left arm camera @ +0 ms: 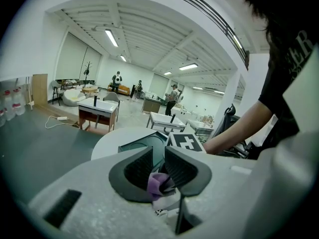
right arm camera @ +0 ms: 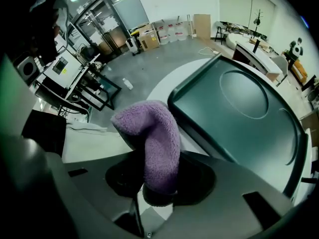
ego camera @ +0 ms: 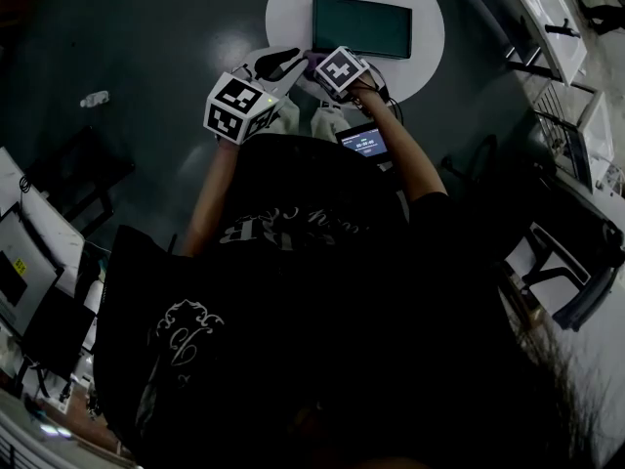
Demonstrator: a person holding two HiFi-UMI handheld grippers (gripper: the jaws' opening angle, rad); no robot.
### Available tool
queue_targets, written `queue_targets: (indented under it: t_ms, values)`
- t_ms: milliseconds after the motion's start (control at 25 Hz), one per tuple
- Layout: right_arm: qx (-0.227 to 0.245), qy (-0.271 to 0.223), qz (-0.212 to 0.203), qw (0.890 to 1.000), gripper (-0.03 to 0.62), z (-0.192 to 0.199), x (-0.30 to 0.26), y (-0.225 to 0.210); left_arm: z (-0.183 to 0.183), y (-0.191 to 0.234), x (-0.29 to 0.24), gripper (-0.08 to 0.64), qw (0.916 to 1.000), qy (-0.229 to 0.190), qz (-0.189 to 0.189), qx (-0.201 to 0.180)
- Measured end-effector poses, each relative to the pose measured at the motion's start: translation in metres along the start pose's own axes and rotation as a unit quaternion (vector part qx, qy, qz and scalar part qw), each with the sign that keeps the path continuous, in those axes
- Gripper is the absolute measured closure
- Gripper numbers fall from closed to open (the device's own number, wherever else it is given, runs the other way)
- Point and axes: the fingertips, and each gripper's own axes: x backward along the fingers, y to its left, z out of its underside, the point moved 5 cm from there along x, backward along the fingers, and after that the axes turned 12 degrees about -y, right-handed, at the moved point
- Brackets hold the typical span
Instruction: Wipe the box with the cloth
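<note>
The box (ego camera: 361, 27) is a flat, dark green rectangle on a round white table (ego camera: 293, 8). It also fills the right of the right gripper view (right arm camera: 239, 113) and shows past the jaws in the left gripper view (left arm camera: 144, 144). A purple fleecy cloth (right arm camera: 154, 143) stands up between the jaws of my right gripper (right arm camera: 157, 179), which is shut on it. My left gripper (left arm camera: 158, 171) meets it at the table's near edge, its jaws pinched on the cloth's other end (left arm camera: 158, 182). In the head view the cloth (ego camera: 314, 60) is a small patch between the two marker cubes.
A small device with a lit screen (ego camera: 363, 143) hangs at the person's chest. Desks with monitors (ego camera: 29, 272) stand at the left, and metal racks and white tables (ego camera: 566, 115) at the right. Distant people (left arm camera: 117, 78) and desks show in the left gripper view.
</note>
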Motion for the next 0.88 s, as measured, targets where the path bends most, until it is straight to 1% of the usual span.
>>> queue_targets:
  t_ms: [40,160,400,480,560,640,720,800,880]
  values:
    - [-0.004,-0.004,0.001,1.0,0.482,0.001,0.001,-0.004,0.001,0.001,-0.001,0.488,1.0,0.001,0.002,0.0]
    - [-0.012,0.044,0.036,0.998,0.482,0.022,0.016,-0.022,0.002,0.001,-0.004,0.488,0.9999,0.005,0.01,-0.001]
    - [-0.03,0.052,0.055,0.997,0.482,0.049,0.043,-0.048,0.001,-0.006,-0.019,0.488,0.9993,0.012,0.032,-0.013]
    - [-0.041,0.049,0.056,0.996,0.482,0.06,0.051,-0.054,0.0,-0.01,-0.026,0.488,0.999,0.015,0.04,-0.016]
    - [-0.053,0.026,0.04,0.997,0.482,0.065,0.054,-0.057,0.0,-0.016,-0.033,0.488,0.9985,0.018,0.048,-0.018]
    - [-0.054,0.002,0.027,0.998,0.482,0.069,0.059,-0.062,-0.001,-0.021,-0.04,0.488,0.9981,0.021,0.055,-0.02]
    - [-0.052,-0.004,0.029,0.998,0.482,0.074,0.066,-0.067,-0.002,-0.026,-0.046,0.488,0.9977,0.023,0.06,-0.023]
    - [-0.06,-0.002,0.034,0.998,0.482,0.082,0.071,-0.072,-0.003,-0.03,-0.052,0.488,0.9973,0.025,0.064,-0.025]
    - [-0.074,0.007,0.052,0.996,0.482,0.092,0.08,-0.082,-0.003,-0.035,-0.058,0.488,0.9971,0.027,0.067,-0.026]
